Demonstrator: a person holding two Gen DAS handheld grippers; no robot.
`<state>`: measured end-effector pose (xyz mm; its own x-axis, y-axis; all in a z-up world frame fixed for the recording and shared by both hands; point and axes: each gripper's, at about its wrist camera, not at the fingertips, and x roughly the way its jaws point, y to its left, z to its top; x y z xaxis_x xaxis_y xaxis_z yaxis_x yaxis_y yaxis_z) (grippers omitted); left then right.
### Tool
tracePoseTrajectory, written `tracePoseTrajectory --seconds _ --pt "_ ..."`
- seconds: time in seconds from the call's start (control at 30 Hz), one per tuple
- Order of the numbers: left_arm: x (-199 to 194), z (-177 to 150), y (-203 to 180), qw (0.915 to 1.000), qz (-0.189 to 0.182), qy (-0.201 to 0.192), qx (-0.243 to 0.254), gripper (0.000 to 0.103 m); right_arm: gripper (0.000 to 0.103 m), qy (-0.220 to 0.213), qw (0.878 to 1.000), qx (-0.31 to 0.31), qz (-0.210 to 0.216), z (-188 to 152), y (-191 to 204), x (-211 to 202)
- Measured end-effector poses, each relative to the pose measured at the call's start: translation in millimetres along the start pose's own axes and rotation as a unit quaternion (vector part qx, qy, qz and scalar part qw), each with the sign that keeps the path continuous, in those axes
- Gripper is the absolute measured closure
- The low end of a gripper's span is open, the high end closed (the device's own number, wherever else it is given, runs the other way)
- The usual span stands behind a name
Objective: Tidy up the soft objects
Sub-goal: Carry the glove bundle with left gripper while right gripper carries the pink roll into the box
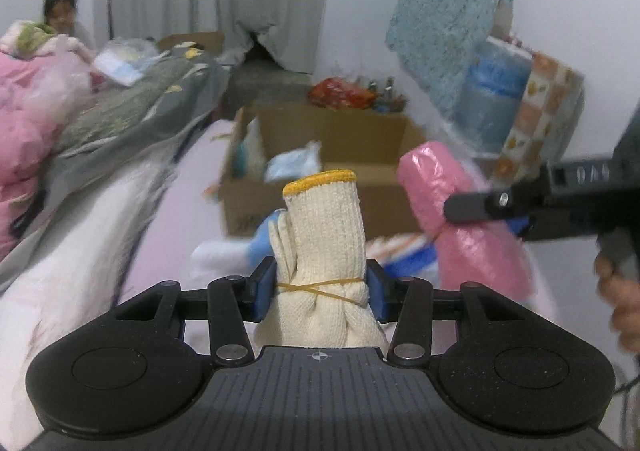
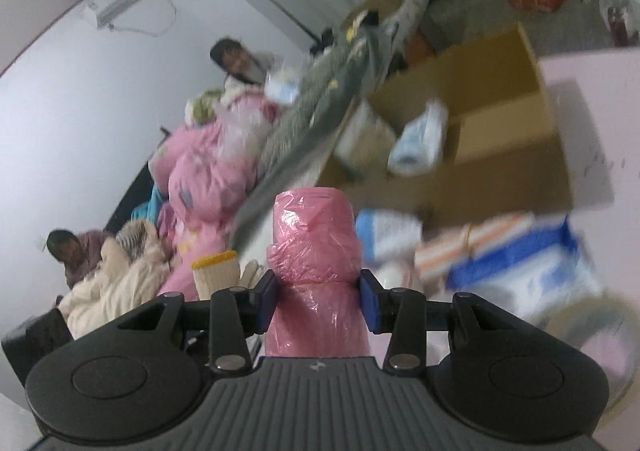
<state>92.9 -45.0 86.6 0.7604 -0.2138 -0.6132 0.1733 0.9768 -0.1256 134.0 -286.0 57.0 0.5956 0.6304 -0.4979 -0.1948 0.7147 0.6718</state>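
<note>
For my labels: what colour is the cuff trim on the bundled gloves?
Yellow, on cream knit gloves; clearest in the left wrist view.

One bundle of knit gloves (image 1: 322, 251) with a yellow cuff. One pink plastic-wrapped roll (image 2: 316, 271). One open cardboard box (image 1: 320, 207). Two grippers: left (image 1: 322, 287), right (image 2: 318, 301). Two people (image 2: 236, 59) in the background. One wall-mounted air conditioner (image 2: 120, 7).
</note>
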Motion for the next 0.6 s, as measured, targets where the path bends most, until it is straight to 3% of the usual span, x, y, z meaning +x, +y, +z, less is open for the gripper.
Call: tracePoseTrajectory --seconds 0.13,0.3,0.6 --pt "36 50 -5 0.9996 -0.008 0.009 -0.027 0.058 0.066 -0.021 1.0 0.003 -0.004 42 -5 0" --pt "107 102 -2 0.9972 0.012 0.037 -0.063 0.058 0.065 -0.018 0.998 0.028 -0.043 100 -26 35" --pt "225 133 3 0.9897 0.036 0.101 -0.095 0.058 0.065 0.03 0.988 0.071 -0.131 168 -85 126"
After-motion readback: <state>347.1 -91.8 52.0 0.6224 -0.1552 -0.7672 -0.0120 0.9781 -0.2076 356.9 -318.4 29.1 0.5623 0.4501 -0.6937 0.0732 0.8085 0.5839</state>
